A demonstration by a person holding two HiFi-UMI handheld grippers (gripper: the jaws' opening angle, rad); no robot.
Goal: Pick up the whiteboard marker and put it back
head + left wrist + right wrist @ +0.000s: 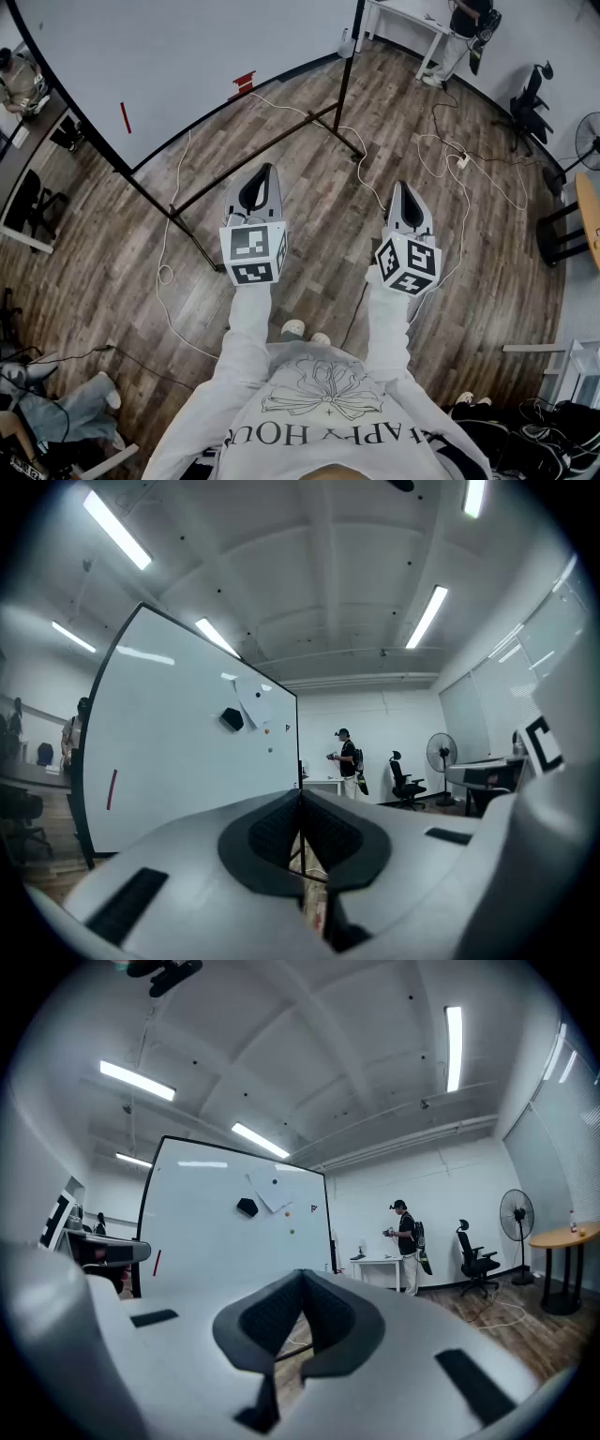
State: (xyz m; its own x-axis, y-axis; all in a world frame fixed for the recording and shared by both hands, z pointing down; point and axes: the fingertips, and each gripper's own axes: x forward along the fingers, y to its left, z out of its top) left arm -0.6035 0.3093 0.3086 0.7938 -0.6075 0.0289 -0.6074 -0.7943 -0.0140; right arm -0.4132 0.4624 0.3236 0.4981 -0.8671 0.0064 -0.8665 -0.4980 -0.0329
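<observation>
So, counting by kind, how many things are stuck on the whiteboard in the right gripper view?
red marker: 1
black eraser: 1
paper sheet: 1
round magnets: 3
small triangular piece: 1
Total: 7

Whiteboard [187, 56] runs off the head view's top edge. Thin red streak [125, 117] on it, too small to name. Dark blob [232, 719] on the board, unidentifiable. Fan [591, 141] clipped at the right edge.
</observation>
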